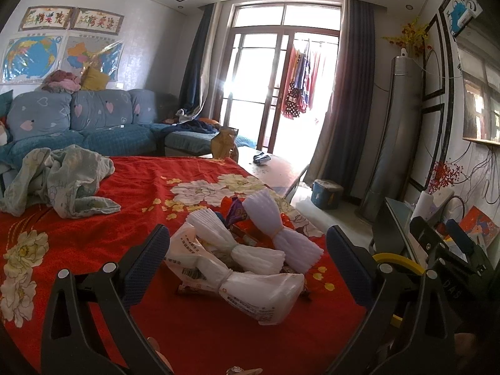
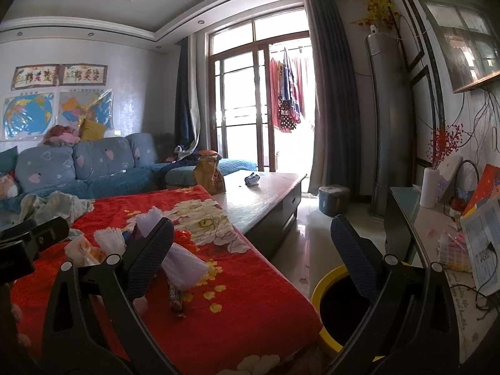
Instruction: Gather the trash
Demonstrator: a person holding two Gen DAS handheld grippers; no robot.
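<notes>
The trash [image 1: 240, 250] is piled on the red cloth [image 1: 93, 234] between the wide-open fingers of the left gripper [image 1: 247, 250], the right gripper [image 2: 250, 250] is open too, and light wrappers could be dropped beside the bin [image 2: 325, 287].

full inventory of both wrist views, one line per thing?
foam fruit nets: three, white, piled on the cloth
plastic bag: one, white printed, front of pile
snack wrapper: one, dark, near the cloth's edge
floral cloth: one, red, covering the table
crumpled fabric: one, pale green, far left on the cloth
bin: one, yellow rim, on the floor right of the table
sofa: one, blue, by the wall
left gripper: open, around the pile
right gripper: open, empty
</notes>
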